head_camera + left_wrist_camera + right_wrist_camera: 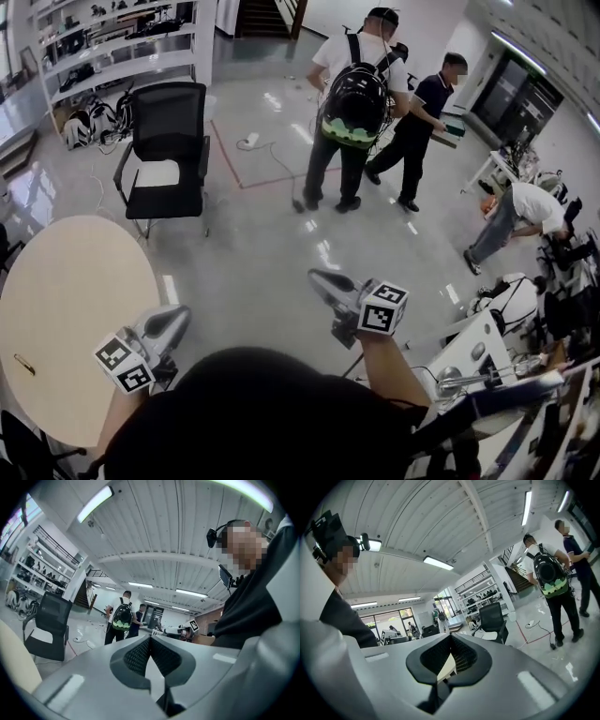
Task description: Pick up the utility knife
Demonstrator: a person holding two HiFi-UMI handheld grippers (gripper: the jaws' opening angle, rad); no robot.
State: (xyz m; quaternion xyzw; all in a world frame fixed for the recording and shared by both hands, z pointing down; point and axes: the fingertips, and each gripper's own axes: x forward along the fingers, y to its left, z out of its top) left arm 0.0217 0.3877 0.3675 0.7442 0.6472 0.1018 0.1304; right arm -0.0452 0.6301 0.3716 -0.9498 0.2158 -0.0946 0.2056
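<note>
Head view has us standing over a glossy grey floor (262, 253) with both grippers held out level in front of us. Our left gripper (178, 319) is at the lower left, its tip over the floor just beside the edge of the round table (84, 281). Our right gripper (317, 277) reaches further toward the middle of the room, well apart from the table, and its marker cube (382, 307) faces up at us.

On the pale tabletop, near its left rim, lies a small yellowish elongated thing that we take for the utility knife (25, 365). It is too small for us to make out any detail. Neither gripper touches it; the left one is the nearer, though well apart from it.

Left gripper view shows the ribbed fingers (136, 656) pressed together at the tips with nothing between them. Only floor shows through the slot below. Right gripper view shows the same: the fingers (466, 656) meet tip to tip and grip nothing, and a pale surface beyond shows through the slot.

Past the table stands a black office chair (167, 141) with something white on its seat. White shelves (112, 42) run along the far left wall. A person with a backpack (354, 103) and a person in dark clothes (420, 117) stand close together across the room. Another person (520, 211) bends over at the right
</note>
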